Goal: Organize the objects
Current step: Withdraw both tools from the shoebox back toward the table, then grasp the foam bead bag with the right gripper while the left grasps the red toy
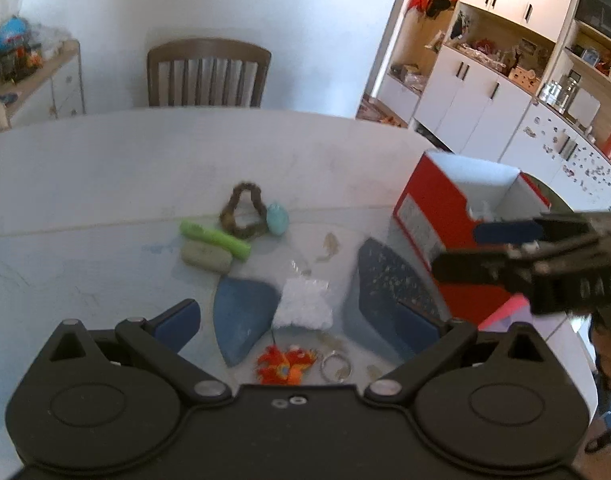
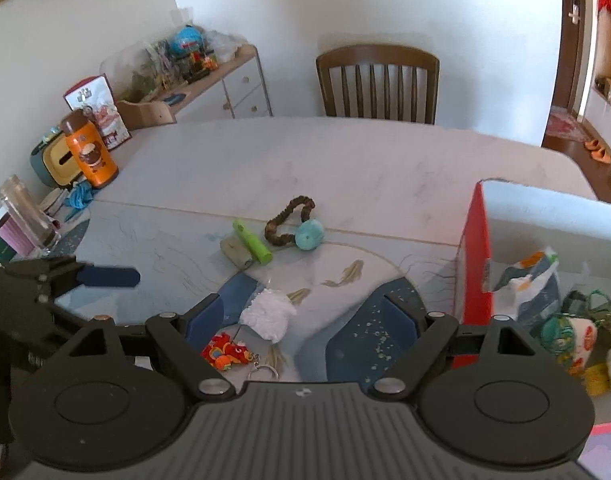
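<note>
Left gripper [image 1: 301,320]: jaws apart, empty, above the white bag [image 1: 303,304]. Right gripper [image 2: 301,320]: jaws apart, empty. On the table [image 2: 345,160]: orange-red charm with key ring [image 2: 227,352], green tube [image 2: 251,242], brown scrunchie [image 2: 289,220], teal ball [image 2: 309,234]. Red box [image 2: 475,264] at right holds packets

Surface [image 2: 345,168]: smooth, faintly glossy, marble-look print. Box [image 1: 433,216]: glossy red cardboard, matt white inside. Scrunchie [image 2: 289,222]: brown ruched cloth. Green tube [image 2: 252,242]: smooth plastic. Key ring [image 1: 336,366]: shiny metal. White bag [image 2: 269,314]: crinkled clear plastic. Chair [image 2: 377,84]: varnished wood. Left tool [image 1: 305,320]: matt black plastic.
</note>
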A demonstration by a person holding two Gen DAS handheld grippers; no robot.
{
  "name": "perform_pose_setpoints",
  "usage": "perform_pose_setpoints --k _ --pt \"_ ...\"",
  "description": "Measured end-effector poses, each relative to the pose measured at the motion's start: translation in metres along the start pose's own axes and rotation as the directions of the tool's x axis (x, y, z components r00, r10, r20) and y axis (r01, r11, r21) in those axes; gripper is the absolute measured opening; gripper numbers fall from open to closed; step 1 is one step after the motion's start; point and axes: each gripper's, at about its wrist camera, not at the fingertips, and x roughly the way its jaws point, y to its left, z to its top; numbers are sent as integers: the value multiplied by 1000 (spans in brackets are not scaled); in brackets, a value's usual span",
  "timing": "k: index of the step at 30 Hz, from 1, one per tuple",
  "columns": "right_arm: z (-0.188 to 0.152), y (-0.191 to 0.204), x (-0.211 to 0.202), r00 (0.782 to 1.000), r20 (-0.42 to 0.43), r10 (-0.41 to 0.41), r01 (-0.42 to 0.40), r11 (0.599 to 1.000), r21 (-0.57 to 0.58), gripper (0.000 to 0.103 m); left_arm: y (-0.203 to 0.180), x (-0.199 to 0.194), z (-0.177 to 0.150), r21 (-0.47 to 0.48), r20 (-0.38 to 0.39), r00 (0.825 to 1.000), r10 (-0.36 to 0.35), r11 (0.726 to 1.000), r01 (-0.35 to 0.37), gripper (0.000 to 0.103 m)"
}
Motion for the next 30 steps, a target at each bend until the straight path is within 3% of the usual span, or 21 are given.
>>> perform_pose_setpoints --k 14,30 --pt "1 16 83 989 -145 -12 11 1000 -4 85 18 48 -36 30 -70 997 -13 999 15 100" --pt "0 31 127 976 -220 -9 -1 999 -42 81 13 60 -49 151 -67 998 -12 988 22 69"
